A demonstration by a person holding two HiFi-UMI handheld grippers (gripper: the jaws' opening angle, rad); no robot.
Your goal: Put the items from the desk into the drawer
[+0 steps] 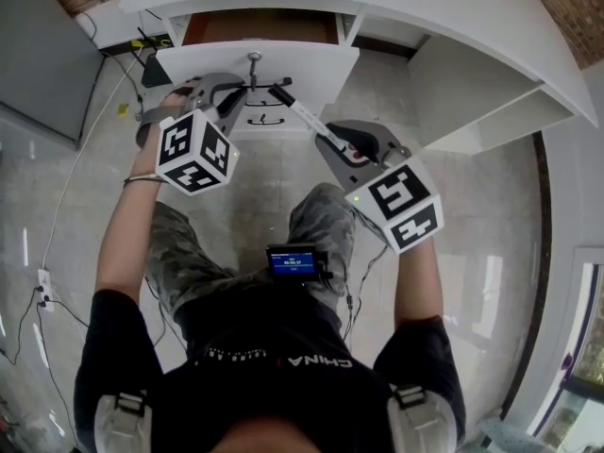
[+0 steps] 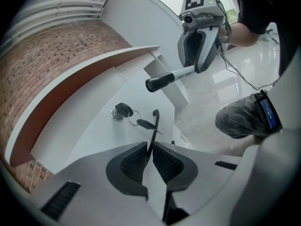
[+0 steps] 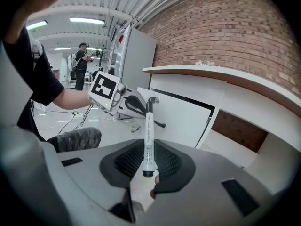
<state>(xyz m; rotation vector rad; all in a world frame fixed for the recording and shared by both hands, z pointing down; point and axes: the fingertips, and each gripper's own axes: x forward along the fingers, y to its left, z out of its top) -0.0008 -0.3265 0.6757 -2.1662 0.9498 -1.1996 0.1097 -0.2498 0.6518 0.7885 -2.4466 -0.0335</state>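
**One marker aloft by the open drawer, whose handle is pinched**

The drawer's inside is mostly hidden under the counter edge at 12 o'clock in the head view, showing only a brown strip. The handle's lower end vanishes between the pads of the left tool, which is clamped on it. The single marker is gripped by the right tool, its tail sunk between the pads. In the head view it points toward 10 o'clock, its tip just beside the handle. Two keys share one ring (one sits in the lock, one dangles). A small screen rests on the thigh, cables trail at 9 o'clock, and a distant person stands too small to read.
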